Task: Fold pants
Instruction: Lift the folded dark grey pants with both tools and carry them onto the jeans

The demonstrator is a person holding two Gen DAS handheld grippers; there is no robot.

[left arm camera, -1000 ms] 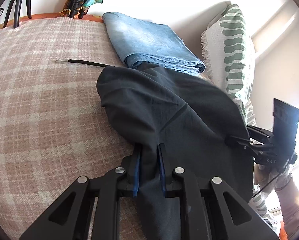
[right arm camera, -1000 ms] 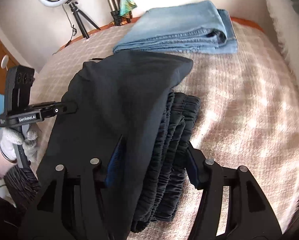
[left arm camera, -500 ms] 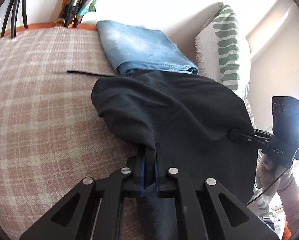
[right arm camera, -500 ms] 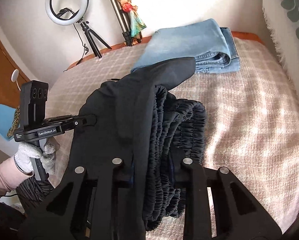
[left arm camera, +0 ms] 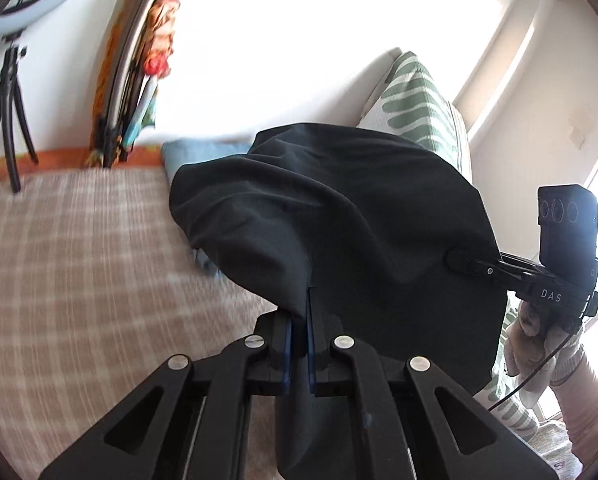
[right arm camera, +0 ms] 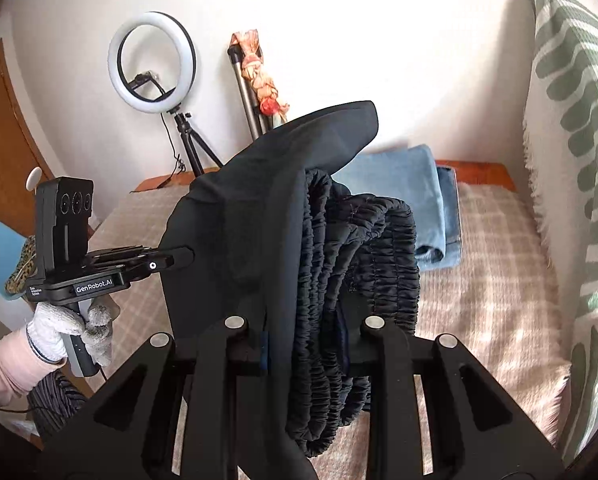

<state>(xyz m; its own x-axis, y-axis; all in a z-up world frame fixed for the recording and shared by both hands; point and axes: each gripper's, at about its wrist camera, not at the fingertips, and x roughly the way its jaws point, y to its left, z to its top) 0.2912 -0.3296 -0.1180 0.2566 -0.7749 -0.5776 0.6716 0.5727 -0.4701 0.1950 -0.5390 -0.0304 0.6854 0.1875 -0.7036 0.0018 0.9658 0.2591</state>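
Folded black pants [left arm camera: 351, 216] hang in the air above a bed with a pink plaid cover [left arm camera: 79, 248]. My left gripper [left arm camera: 299, 320] is shut on a thin edge of the fabric. In the right wrist view the pants [right arm camera: 259, 208] show their gathered elastic waistband [right arm camera: 379, 248], and my right gripper [right arm camera: 305, 344] is shut on that thick bundle. The left gripper [right arm camera: 179, 258] also appears there, clamped on the cloth's left side, held by a gloved hand [right arm camera: 71, 332]. The right gripper [left arm camera: 463, 262] shows in the left wrist view at the cloth's right edge.
Folded blue jeans [right arm camera: 419, 200] lie at the far end of the bed, partly behind the black pants. A green-and-white patterned pillow [right arm camera: 571, 160] stands along the right side. A ring light on a tripod [right arm camera: 153, 64] and a stand [right arm camera: 251, 92] are by the wall.
Both grippers closed on the black pants and lifted them off the bed. The cloth now hangs above the cover and hides most of the jeans.
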